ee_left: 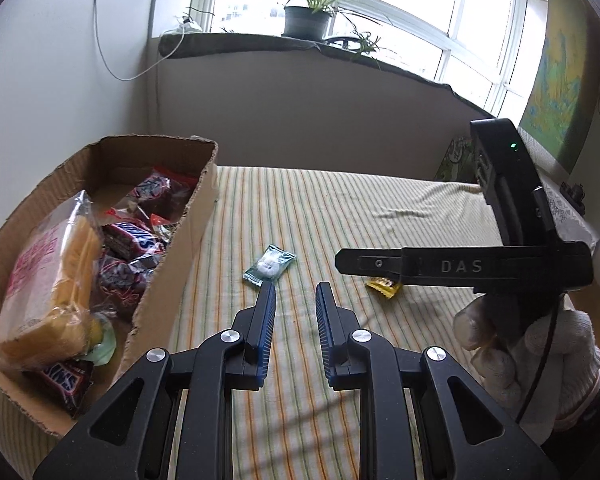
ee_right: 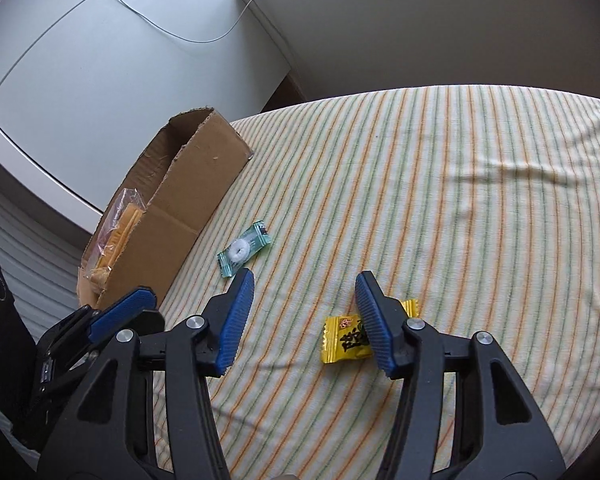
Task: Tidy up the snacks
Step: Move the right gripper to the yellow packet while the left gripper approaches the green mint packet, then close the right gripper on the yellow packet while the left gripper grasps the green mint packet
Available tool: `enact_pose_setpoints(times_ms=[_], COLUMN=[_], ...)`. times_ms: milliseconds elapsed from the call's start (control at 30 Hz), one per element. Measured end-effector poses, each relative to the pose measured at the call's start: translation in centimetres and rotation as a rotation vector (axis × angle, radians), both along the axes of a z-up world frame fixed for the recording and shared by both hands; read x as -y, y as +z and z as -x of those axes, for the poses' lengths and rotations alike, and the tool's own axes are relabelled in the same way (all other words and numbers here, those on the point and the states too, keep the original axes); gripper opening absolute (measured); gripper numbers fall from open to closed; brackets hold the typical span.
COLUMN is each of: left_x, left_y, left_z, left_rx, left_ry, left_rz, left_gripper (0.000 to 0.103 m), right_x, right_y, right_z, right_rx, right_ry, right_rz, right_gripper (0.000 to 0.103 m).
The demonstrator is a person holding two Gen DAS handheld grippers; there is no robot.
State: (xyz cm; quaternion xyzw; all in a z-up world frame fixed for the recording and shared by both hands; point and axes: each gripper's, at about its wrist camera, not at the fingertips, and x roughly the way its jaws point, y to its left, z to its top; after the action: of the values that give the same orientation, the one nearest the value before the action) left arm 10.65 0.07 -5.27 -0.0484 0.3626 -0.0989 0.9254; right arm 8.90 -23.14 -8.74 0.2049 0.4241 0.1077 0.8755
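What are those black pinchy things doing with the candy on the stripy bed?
A person is tidying snacks with a black two-finger gripper in each hand. The brown cardboard box already holds chocolate bars and a clear bag of yellow cakes. Two sweets lie loose on the striped cloth: a teal-wrapped white candy and a yellow-wrapped candy. The right gripper is open just above the yellow one, not gripping it yet. The left gripper is shut and empty, near the teal one.

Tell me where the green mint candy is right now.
The green mint candy lies on the striped cloth, just right of the cardboard box and left of the yellow candy.
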Motion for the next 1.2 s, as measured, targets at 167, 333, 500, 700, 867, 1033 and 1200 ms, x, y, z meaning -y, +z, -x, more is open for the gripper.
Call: enact_pose_setpoints(times_ms=[167, 333, 500, 700, 867, 1033, 1200], left_x=[1.9, 1.9, 1.5, 0.6, 1.1, 1.5, 1.7], left_y=[-0.9, -1.7, -2.5, -3.2, -3.1, -2.5, -3.3], left_z=[-2.3, -4.4, -5.8, -6.0, -5.2, -5.1, -6.4], left_rx=[-0.022, -0.050, -0.083, -0.125, -0.125, -0.095, -0.141], left_ry=[-0.006, 0.030, 0.045, 0.005, -0.017, 0.012, -0.022], left_rz=[-0.081, -0.095, -0.083, 0.008, -0.020, -0.078, -0.068], left_gripper=[0.028, 0.046, 0.047, 0.046, 0.033, 0.033, 0.045], right_x=[1.6, 3.3, 3.7, 3.9, 3.6, 2.5, 1.4], right_y=[1.1, 0.9, 0.1, -0.7, -0.9, -0.3, -0.1], right_z=[1.2, 1.3, -0.3, 0.5, 2.1, 2.7, 2.8], right_rx=[0.044, 0.051, 0.018, -0.021, -0.016, 0.019, 0.029], right_ry=[-0.014, -0.020, 0.027, 0.011, 0.035, 0.018, 0.085], right_rz=[0.025, -0.026, -0.127, -0.112, -0.094, 0.069, 0.124], right_gripper=[0.056, 0.056, 0.057, 0.056, 0.056, 0.056, 0.056])
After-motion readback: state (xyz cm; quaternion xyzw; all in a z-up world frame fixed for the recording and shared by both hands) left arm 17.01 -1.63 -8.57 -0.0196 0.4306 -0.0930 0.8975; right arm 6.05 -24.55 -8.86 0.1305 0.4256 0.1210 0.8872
